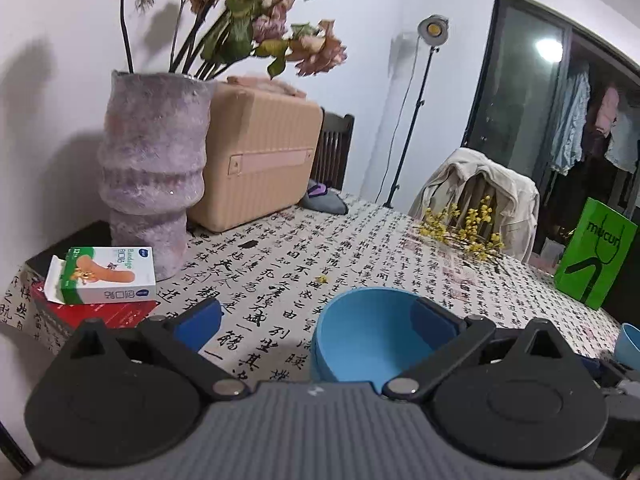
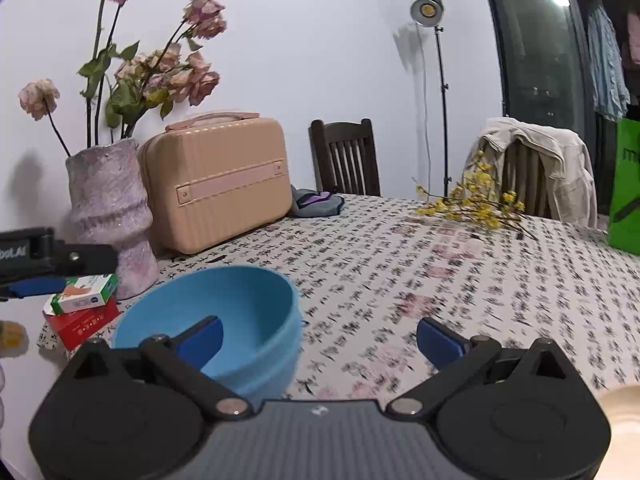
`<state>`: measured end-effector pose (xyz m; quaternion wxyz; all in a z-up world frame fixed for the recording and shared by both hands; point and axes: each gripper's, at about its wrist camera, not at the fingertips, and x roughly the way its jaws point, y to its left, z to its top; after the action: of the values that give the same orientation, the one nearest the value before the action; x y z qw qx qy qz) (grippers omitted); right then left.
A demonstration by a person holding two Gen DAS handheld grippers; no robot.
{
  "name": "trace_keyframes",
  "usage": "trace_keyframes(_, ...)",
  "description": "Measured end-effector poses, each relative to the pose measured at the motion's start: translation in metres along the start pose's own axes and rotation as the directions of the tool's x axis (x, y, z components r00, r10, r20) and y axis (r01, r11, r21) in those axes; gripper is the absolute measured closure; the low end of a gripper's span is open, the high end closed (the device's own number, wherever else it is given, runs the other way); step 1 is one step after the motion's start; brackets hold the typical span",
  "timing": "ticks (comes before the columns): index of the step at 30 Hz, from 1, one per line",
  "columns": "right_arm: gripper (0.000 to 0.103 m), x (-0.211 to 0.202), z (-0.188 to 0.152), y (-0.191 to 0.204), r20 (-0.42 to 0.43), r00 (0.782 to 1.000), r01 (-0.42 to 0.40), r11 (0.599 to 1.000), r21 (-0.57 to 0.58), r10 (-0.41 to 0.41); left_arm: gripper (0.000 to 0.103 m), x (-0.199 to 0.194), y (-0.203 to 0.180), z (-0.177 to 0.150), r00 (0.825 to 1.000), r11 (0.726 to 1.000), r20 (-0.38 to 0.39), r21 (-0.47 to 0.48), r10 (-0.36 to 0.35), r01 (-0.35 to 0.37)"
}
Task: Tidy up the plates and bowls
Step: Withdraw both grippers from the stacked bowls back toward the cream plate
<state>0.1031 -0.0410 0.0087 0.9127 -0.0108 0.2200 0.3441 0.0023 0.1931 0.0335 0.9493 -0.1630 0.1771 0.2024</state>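
A blue bowl (image 1: 360,336) sits on the calligraphy-print tablecloth, close in front of my left gripper (image 1: 318,320). The left gripper is open; its right finger (image 1: 434,320) is over the bowl's inside, its left finger (image 1: 198,320) is over the cloth. In the right wrist view stacked blue bowls (image 2: 224,316) sit at the left; my right gripper (image 2: 320,336) is open, with its left finger (image 2: 200,338) over the top bowl's inside. Another blue bowl edge (image 1: 628,344) shows at the far right of the left wrist view. A cream dish rim (image 2: 622,412) shows at the right wrist view's lower right.
A purple vase with dried flowers (image 2: 110,216), a peach case (image 2: 218,184), a bandage box on a red box (image 1: 102,276), yellow flower sprigs (image 2: 476,204) and a green bag (image 1: 596,256) stand on the table. Chairs stand behind the far edge.
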Motion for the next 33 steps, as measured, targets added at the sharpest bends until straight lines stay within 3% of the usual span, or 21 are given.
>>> trace_keyframes(7,0.000,-0.040,-0.022,-0.025,0.000,0.998,0.065,0.996,0.054,-0.065,0.000,-0.027,-0.013,-0.028,0.995,0.995,0.020,0.006,-0.095,0.095)
trace_keyframes(14,0.000,-0.078,-0.043,-0.049,-0.011,0.982,0.190,0.974,0.126,-0.190,0.000,-0.033,-0.048,-0.047,0.970,0.968,-0.002,0.053,-0.245,0.244)
trace_keyframes(18,0.000,-0.100,-0.055,-0.063,-0.011,0.965,0.259,0.950,0.177,-0.261,0.000,-0.031,-0.068,-0.054,0.945,0.941,-0.022,0.091,-0.326,0.327)
trace_keyframes(23,0.000,-0.119,-0.069,-0.074,-0.033,0.945,0.325,0.915,0.240,-0.326,0.000,-0.023,-0.092,-0.065,0.902,0.893,-0.074,0.129,-0.426,0.432)
trace_keyframes(33,0.000,-0.158,-0.097,-0.082,-0.047,0.925,0.371,0.870,0.325,-0.377,0.000,-0.019,-0.125,-0.076,0.855,0.839,-0.118,0.165,-0.504,0.518)
